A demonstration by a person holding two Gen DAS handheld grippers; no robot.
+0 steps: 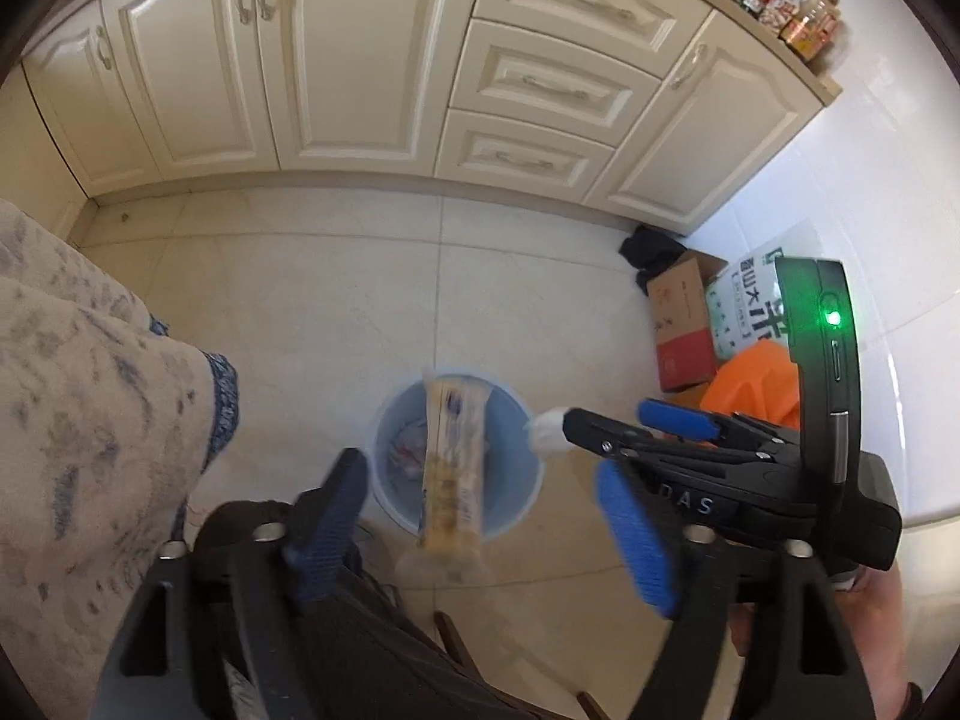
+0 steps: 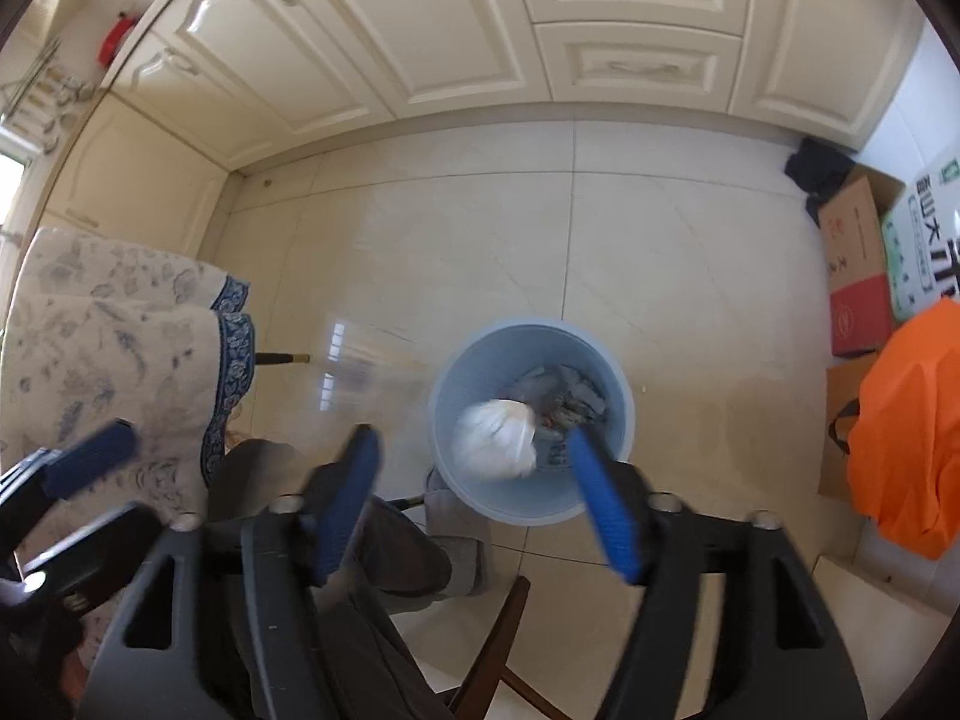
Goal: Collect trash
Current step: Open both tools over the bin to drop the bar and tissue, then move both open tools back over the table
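Left wrist: right gripper (image 1: 612, 450) body reads "DAS"; wrapper (image 1: 453, 468) print illegible.

Both wrist cameras look steeply down from above along their blue-padded fingers (image 1: 636, 534), from fairly near, sharing the round pale-blue plastic bin (image 1: 516, 420) (image 2: 444, 384), the cream tiled floor (image 1: 336, 300) (image 2: 660, 276) and the cream cabinet doors (image 1: 360, 48) (image 2: 432, 18)

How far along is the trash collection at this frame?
Done: the blue bin on the floor already holds scraps. In hand: nothing is gripped. The left gripper is open with a snack wrapper loose over the bin, and the right gripper is open with a white crumpled wad loose over it too. Left: both pieces must settle inside; no other loose trash shows on the floor.
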